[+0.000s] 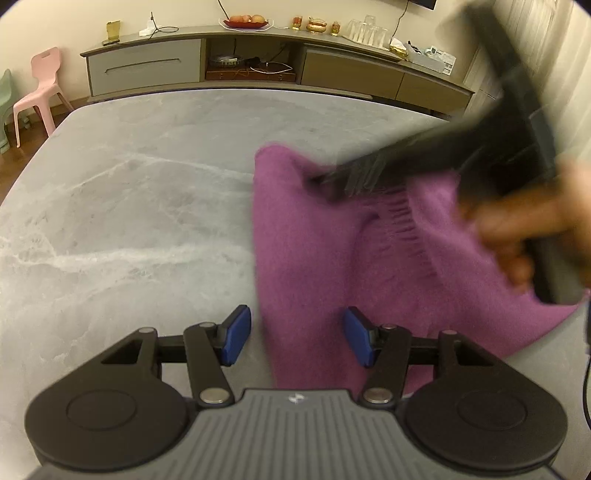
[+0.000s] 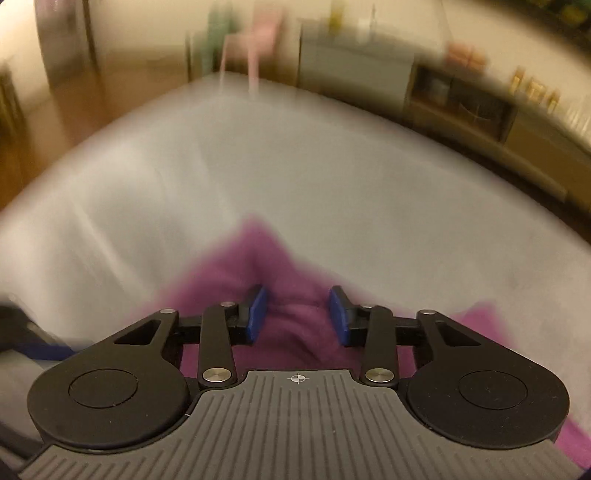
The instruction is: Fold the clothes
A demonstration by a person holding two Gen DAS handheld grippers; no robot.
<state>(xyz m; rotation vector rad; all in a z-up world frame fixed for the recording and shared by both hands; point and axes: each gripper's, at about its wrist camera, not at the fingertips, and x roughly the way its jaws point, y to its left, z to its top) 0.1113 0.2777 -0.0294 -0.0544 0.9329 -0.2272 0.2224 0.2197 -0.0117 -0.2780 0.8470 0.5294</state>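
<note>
A purple knitted garment (image 1: 332,258) lies on the grey marble table (image 1: 129,203), at its right side. My left gripper (image 1: 297,338) is open, its blue pads (image 1: 236,334) astride the garment's near left edge. My right gripper (image 1: 332,181) shows blurred in the left wrist view, pointing down at the garment's upper part, with the hand holding it at the right. In the right wrist view the right gripper (image 2: 297,314) is open just above the purple garment (image 2: 280,295); this view is motion-blurred.
A long low cabinet (image 1: 258,66) stands behind the table with a fruit bowl (image 1: 245,22) and glasses on top. A pink chair (image 1: 40,88) stands at the far left. The table's left half (image 1: 92,240) is bare marble.
</note>
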